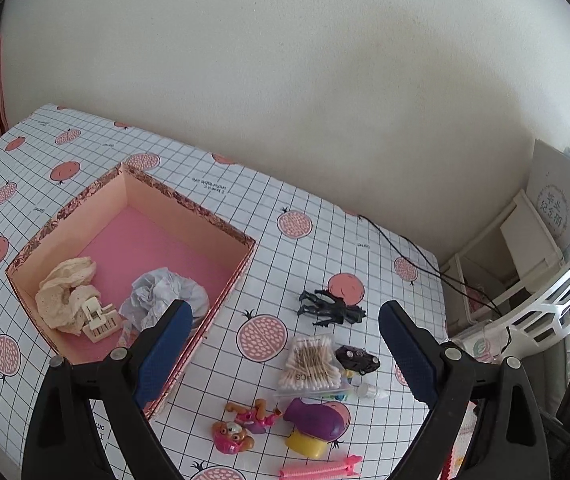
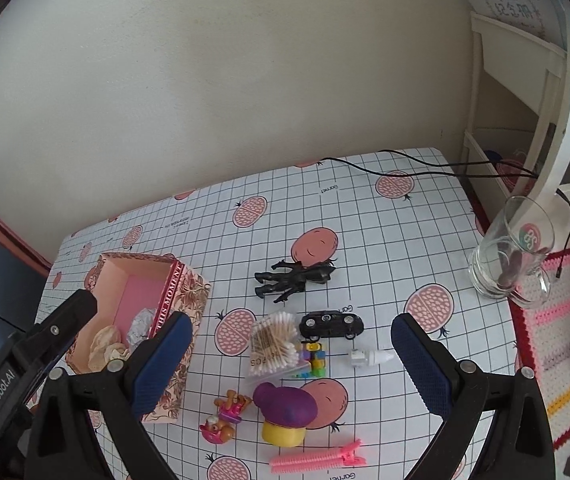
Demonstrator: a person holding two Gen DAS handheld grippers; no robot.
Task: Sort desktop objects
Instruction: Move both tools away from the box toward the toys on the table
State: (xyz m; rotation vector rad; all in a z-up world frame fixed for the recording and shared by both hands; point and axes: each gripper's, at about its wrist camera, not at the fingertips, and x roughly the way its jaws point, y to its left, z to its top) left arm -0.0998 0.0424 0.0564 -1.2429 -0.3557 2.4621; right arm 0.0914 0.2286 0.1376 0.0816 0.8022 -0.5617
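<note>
A pink patterned box [image 1: 221,226] holds a cream cloth [image 1: 65,292], grey crumpled paper [image 1: 165,292] and a small cream plastic piece [image 1: 101,320]. To its right on the table lie a black figure [image 1: 329,306], a bag of cotton swabs [image 1: 311,364], a black toy car [image 1: 357,358], a white dropper bottle [image 1: 371,392], a purple and yellow toy [image 1: 317,424], a pink puppy figure [image 1: 241,424] and a pink hair clip [image 1: 321,470]. My left gripper [image 1: 285,316] hangs open above them with nothing in it. My right gripper [image 2: 292,326] is open too, above the swabs [image 2: 273,344] and car [image 2: 331,325].
A glass mug [image 2: 513,252] stands at the table's right edge beside a crocheted mat [image 2: 557,344]. A black cable [image 2: 405,162] runs along the back right. White shelving [image 2: 517,80] and a white basket [image 1: 557,300] stand to the right. The wall is close behind the table.
</note>
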